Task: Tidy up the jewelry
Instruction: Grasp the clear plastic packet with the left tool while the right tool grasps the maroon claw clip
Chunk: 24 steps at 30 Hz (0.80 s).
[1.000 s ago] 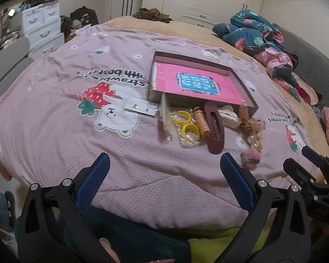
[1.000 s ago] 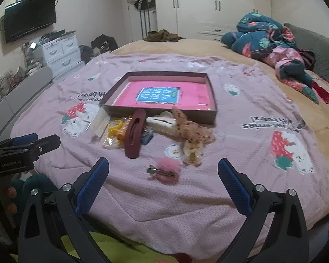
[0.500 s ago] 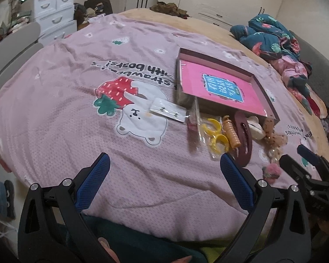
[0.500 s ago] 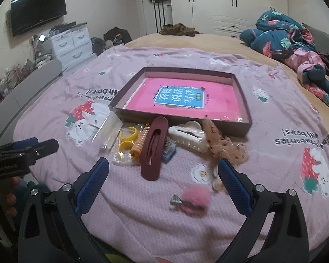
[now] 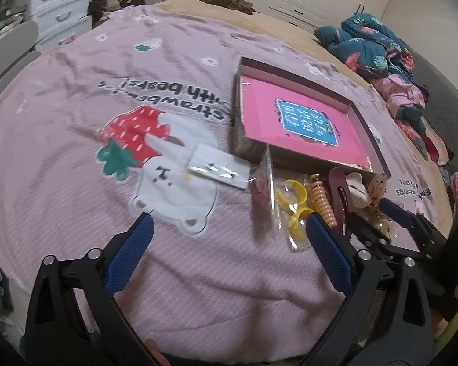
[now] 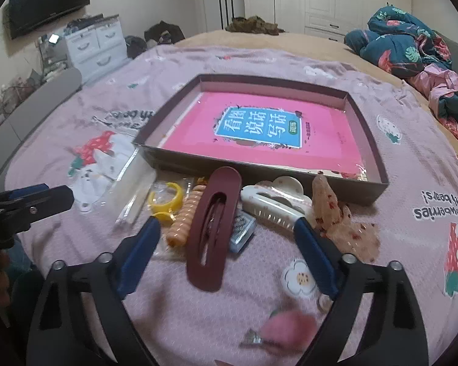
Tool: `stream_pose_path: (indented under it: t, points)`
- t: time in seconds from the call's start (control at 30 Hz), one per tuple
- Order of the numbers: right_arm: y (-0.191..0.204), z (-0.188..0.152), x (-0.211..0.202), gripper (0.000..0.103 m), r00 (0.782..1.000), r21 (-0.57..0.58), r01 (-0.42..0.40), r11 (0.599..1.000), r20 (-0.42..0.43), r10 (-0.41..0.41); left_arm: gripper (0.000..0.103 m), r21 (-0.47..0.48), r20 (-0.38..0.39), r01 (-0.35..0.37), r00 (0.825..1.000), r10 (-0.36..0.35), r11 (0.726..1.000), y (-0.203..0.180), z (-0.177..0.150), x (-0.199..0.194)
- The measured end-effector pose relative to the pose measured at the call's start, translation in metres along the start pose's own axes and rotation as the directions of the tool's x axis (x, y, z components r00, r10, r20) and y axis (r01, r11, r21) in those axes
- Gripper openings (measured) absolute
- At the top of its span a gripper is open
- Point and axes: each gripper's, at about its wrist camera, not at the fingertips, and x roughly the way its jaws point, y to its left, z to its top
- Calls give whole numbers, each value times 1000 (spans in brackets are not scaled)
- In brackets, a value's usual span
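The shallow dark cardboard tray [image 6: 378, 183] with a pink printed sheet inside lies on the pink knitted bedspread [image 5: 76, 140], hair pieces crowded along its near wall. The left gripper [image 5: 226, 228] hangs over bare cloth, jaws closing, nothing between. The right gripper [image 6: 227, 227] is closing too, its 2 blue ribbed pads flanking, not pressing, the glossy maroon oval hair clip [image 6: 213, 228].

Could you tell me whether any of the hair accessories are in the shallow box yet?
Not yet. The shallow box holds only a pink book; the maroon hair clip and the others lie on the blanket in front of it.
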Motion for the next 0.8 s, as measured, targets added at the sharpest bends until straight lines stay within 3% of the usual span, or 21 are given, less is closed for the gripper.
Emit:
stream_pose_path:
  t: [0.37, 0.47, 0.63, 0.8]
  points:
    - [1, 14, 36, 52, 997, 5, -46, 999, -62, 46, 54, 22, -80, 86, 993, -84, 996, -20, 13, 36]
    - [2, 15, 39, 35, 997, -10, -51, 999, -59, 51, 44, 27, -101, 105, 990, -102, 994, -24, 14, 46]
    - [-7, 14, 34, 31, 995, 5, -81, 997, -51, 81, 19, 31, -134, 116, 985, -110, 993, -27, 13, 59]
    - [-20, 9, 21, 31, 994, 37, -100, 994, -35, 101, 14, 49, -131, 111, 986, -104, 993, -29, 11, 60]
